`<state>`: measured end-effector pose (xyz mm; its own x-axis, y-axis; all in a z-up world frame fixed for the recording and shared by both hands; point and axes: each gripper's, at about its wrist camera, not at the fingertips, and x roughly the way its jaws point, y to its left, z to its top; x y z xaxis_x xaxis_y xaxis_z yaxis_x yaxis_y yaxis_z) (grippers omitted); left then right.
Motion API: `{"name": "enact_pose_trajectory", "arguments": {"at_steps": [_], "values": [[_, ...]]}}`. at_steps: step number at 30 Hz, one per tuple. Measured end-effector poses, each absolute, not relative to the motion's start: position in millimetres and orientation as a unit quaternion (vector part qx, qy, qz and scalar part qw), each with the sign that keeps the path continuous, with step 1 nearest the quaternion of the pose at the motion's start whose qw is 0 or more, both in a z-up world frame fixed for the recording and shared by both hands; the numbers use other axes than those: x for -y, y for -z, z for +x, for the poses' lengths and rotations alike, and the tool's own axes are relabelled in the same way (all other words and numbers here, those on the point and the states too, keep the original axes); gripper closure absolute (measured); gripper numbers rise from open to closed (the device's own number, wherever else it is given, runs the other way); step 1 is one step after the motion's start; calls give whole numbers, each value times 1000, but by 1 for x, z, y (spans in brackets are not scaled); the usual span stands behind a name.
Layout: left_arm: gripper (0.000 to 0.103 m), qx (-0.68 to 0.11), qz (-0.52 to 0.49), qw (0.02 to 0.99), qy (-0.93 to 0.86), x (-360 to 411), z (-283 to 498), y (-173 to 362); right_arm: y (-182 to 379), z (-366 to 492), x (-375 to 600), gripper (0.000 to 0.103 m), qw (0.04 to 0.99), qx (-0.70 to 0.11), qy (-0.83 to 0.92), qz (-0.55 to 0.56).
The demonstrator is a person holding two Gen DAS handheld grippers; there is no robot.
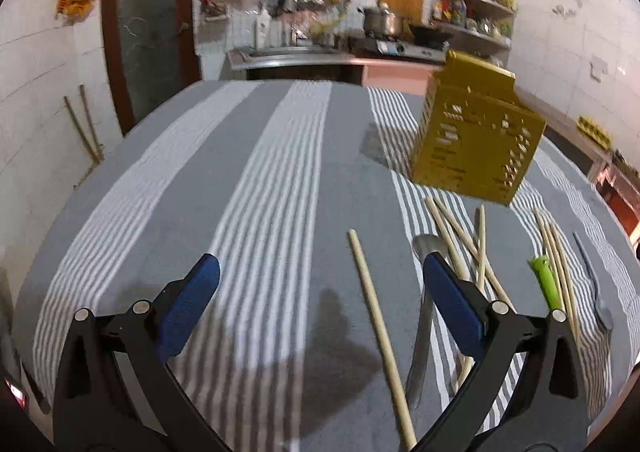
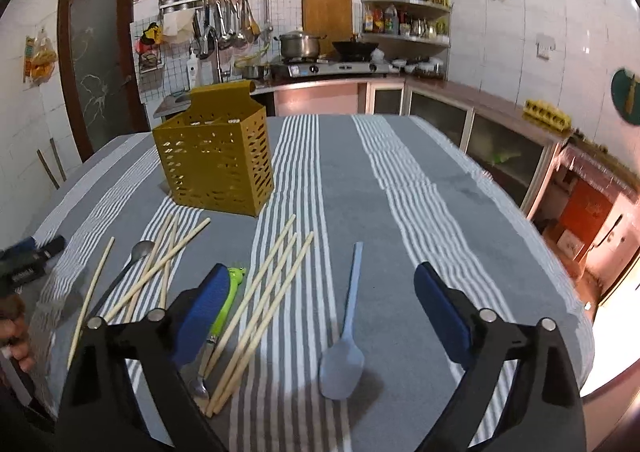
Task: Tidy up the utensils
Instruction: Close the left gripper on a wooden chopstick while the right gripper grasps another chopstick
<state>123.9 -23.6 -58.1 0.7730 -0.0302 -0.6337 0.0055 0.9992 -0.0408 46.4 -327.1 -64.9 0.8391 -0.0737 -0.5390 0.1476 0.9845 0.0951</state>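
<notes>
A yellow perforated utensil holder [image 2: 216, 164] stands on the striped cloth; it also shows in the left wrist view [image 1: 476, 136]. Loose wooden chopsticks [image 2: 264, 304] lie in front of it, with a metal spoon [image 2: 124, 272], a green-handled utensil [image 2: 226, 304] and a pale blue spoon [image 2: 346, 336]. My right gripper [image 2: 322, 288] is open and empty above the blue spoon. My left gripper [image 1: 322, 272] is open and empty; a single chopstick [image 1: 380, 336] lies between its fingers, and the metal spoon [image 1: 422, 316] and several chopsticks [image 1: 466, 240] lie by its right finger.
The table's grey and white striped cloth [image 2: 400, 188] reaches its right edge [image 2: 552, 252]. A kitchen counter with stove and pots [image 2: 320, 60] lies behind. My left gripper also shows at the left edge of the right wrist view [image 2: 28, 256].
</notes>
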Motion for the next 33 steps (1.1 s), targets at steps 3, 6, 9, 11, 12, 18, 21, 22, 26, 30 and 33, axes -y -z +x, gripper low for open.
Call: {"name": "enact_pose_trajectory", "arguments": {"at_steps": [3,6,9,11,12,18,21,22,26,30,33], "values": [[9,-363,-9,932,10,30,141,69,69,55,323,13,956,-281,56,57],[19,-393,0,919,12,36,157,79,75,69,322,17,953,-294,51,47],[24,-415,17,910,4,43,170,86,84,90,326,21,946,-316,49,51],[30,-425,15,905,3,43,176,88,91,106,330,31,938,-337,43,63],[30,-427,17,904,3,44,178,89,95,113,330,32,934,-348,43,65],[49,-454,15,891,20,47,189,103,116,145,329,42,918,-388,47,68],[62,-450,14,892,26,45,189,104,127,159,327,49,908,-412,54,62],[67,-451,14,892,28,44,189,104,129,161,327,52,906,-415,55,63],[73,-454,19,890,35,44,193,105,135,168,326,68,900,-429,51,61],[84,-457,30,888,47,52,201,107,136,177,322,75,892,-446,41,62],[96,-461,37,884,66,63,205,106,138,181,320,79,887,-456,39,54]]}}
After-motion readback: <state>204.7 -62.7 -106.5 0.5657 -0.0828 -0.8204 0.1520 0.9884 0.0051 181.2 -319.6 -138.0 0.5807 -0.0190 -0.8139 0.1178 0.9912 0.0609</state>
